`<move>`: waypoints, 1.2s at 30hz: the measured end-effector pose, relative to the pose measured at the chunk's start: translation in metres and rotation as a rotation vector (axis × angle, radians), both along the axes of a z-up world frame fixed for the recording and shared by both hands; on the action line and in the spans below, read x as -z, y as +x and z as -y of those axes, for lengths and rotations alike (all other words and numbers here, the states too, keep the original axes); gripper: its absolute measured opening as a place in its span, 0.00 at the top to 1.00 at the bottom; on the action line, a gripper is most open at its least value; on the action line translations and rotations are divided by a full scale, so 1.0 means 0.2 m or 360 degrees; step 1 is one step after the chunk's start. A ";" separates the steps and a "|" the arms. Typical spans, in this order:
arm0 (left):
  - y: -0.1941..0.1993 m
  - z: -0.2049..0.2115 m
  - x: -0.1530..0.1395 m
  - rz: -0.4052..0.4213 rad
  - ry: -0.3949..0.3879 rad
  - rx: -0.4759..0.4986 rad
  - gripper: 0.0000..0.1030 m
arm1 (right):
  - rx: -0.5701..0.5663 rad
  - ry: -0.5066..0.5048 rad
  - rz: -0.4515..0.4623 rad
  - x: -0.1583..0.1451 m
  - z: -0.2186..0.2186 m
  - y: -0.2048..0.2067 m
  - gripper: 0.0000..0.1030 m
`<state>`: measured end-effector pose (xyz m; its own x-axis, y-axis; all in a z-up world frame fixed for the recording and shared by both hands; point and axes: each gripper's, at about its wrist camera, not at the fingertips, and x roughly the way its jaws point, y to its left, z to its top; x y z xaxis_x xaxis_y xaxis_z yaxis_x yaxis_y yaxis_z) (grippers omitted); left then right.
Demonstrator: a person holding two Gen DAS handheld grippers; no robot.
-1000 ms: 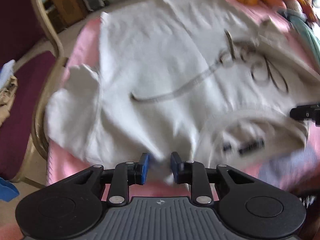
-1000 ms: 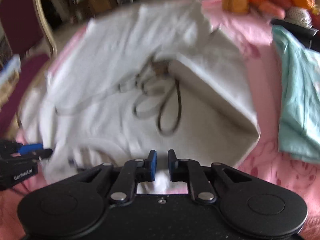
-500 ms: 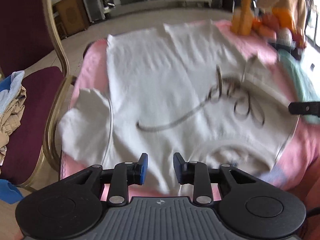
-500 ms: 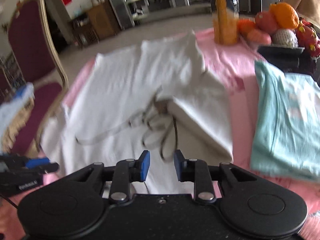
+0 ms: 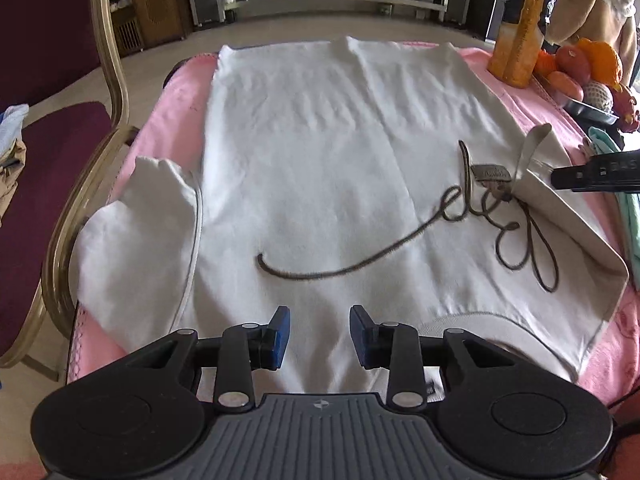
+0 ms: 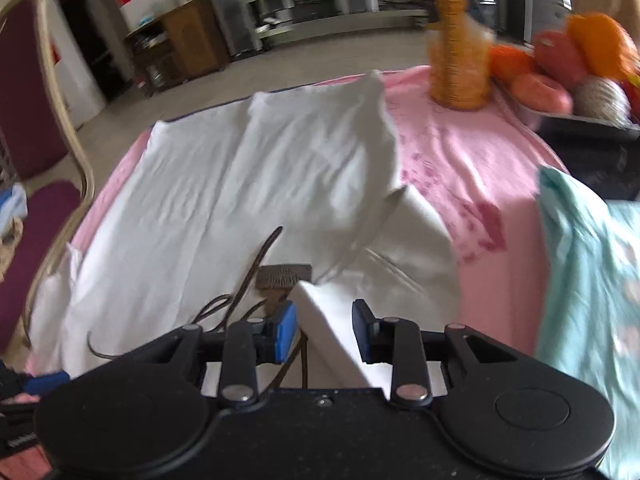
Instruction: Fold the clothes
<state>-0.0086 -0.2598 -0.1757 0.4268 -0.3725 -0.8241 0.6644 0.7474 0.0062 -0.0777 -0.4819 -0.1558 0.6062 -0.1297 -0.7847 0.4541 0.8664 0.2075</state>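
A white T-shirt (image 5: 320, 160) with a dark looping print (image 5: 460, 220) lies flat on the pink tablecloth (image 5: 176, 92). Its right sleeve (image 5: 560, 216) is folded inward over the body; the other sleeve (image 5: 140, 240) spreads out at the left. My left gripper (image 5: 319, 334) hovers above the near hem by the collar, open, with nothing pinched. In the right wrist view the same shirt (image 6: 240, 200) shows, and my right gripper (image 6: 324, 334) hangs open just over the folded sleeve (image 6: 400, 256), whose cloth shows beyond the jaws without being pressed.
A folded teal garment (image 6: 592, 280) lies to the right of the shirt. An orange bottle (image 5: 520, 32) and a tray of fruit (image 5: 580, 68) stand at the far right. A maroon chair with a gold frame (image 5: 108, 60) stands close against the table's left side.
Both grippers have widened their jaws and drawn back from the shirt's near edge. The right one has swung across toward the folded sleeve. The shirt now lies flatter.
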 end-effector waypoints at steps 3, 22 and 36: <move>0.02 -0.01 0.01 -0.0004 -0.0029 -0.0006 0.68 | -0.0079 -0.0066 -0.0062 0.05 0.00 0.08 0.71; -0.07 -0.02 0.01 0.0125 -0.0089 0.0024 0.67 | 0.1022 -0.0043 0.0327 -0.13 0.31 -0.68 0.98; -0.12 -0.04 0.05 0.0163 -0.0025 -0.0002 0.65 | 0.1111 -0.0067 0.0275 -0.10 0.28 -0.76 0.76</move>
